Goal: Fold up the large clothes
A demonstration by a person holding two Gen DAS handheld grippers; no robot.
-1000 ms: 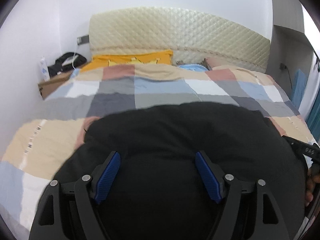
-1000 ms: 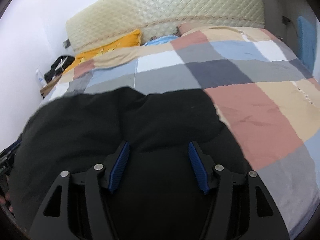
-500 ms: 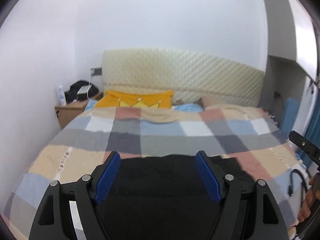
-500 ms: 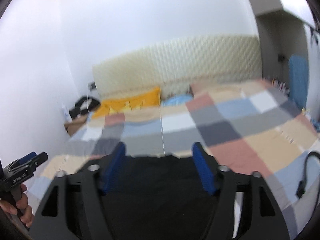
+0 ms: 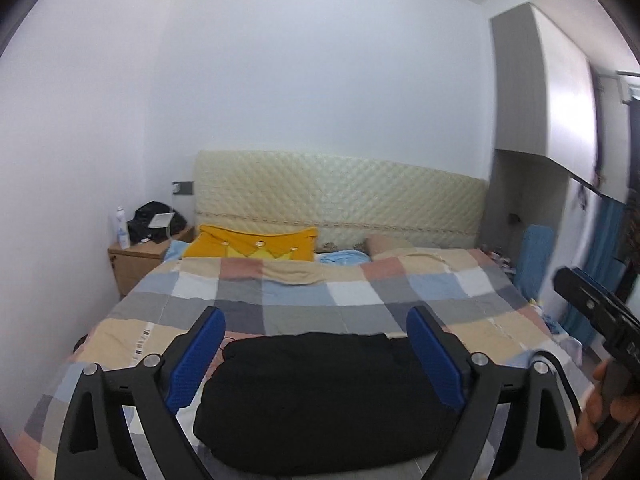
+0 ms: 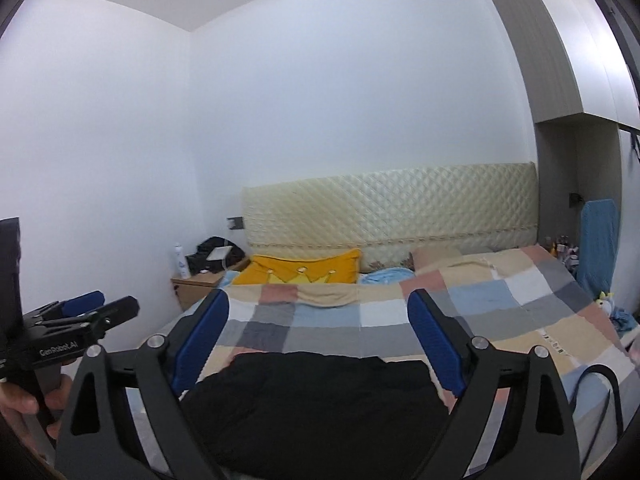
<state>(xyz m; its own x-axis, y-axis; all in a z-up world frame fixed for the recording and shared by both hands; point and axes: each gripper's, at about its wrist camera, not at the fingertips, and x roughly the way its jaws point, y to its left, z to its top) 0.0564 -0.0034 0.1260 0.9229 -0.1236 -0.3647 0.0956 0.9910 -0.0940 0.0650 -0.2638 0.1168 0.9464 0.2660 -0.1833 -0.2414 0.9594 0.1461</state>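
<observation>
Hovering clear of the folded black garment (image 5: 320,392), left gripper (image 5: 316,360) and right gripper (image 6: 318,344) are opening, empty; folding appears complete, pending inspection.

Black garment (image 5: 320,396) near edge cut off; nightstand clutter (image 5: 154,222) indistinct.

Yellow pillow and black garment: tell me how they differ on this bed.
The yellow pillow leans at the headboard; the black garment lies flat at the near end of the checked quilt. The yellow pillow shows a crown pattern; the black garment is plain. The black garment covers a wider patch than the yellow pillow. Both rest on the bed, untouched by either claw.
</observation>
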